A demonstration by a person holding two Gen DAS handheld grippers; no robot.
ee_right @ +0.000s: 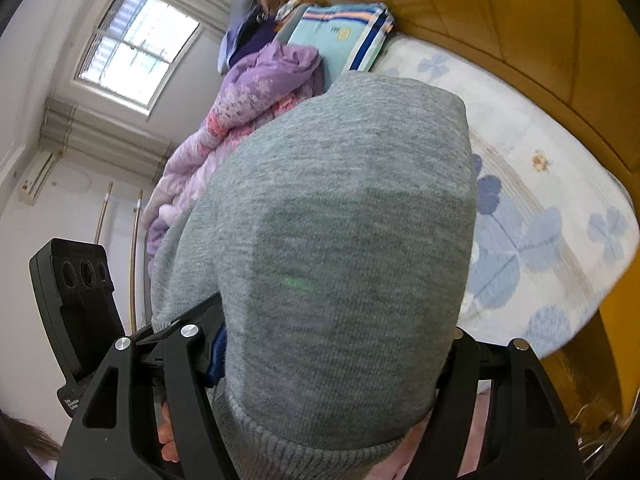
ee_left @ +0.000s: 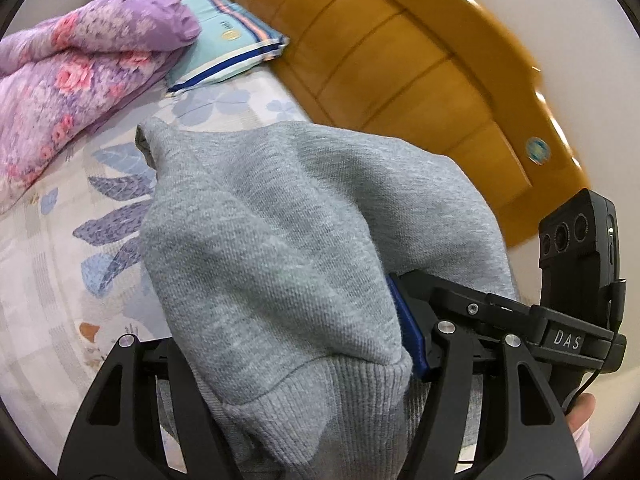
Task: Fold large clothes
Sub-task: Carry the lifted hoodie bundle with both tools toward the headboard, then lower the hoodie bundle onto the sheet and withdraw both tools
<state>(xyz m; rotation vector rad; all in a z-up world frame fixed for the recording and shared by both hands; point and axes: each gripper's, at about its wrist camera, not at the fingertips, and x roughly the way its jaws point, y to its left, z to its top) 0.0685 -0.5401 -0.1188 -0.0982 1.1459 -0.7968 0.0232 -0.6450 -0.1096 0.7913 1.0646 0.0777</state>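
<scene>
In the left wrist view, the left gripper [ee_left: 280, 364] is clamping the ribbed hem of a grey sweatshirt [ee_left: 288, 220], with the fabric bunching up between the fingers and filling the middle of the frame, draping out over the flowery bed sheet [ee_left: 48, 280]. A purple floral quilt [ee_left: 72, 80] is sitting upper left, a striped folded blanket [ee_left: 232, 40] next to it, and the wooden headboard [ee_left: 420, 60] is curving across the upper right. In the right wrist view, the right gripper [ee_right: 320, 368] is gripping another stretch of that same ribbed hem, and the sweatshirt is ballooning up centre frame, blocking most of the bed. Window [ee_right: 136, 48] is glowing upper left. What's worrying me: the cloth is hanging in a lump rather than spreading flat, so laying it down like this could be trapping creases or a doubled layer. The thick hem could also be slipping out of one side if the hands pull apart unevenly.
</scene>
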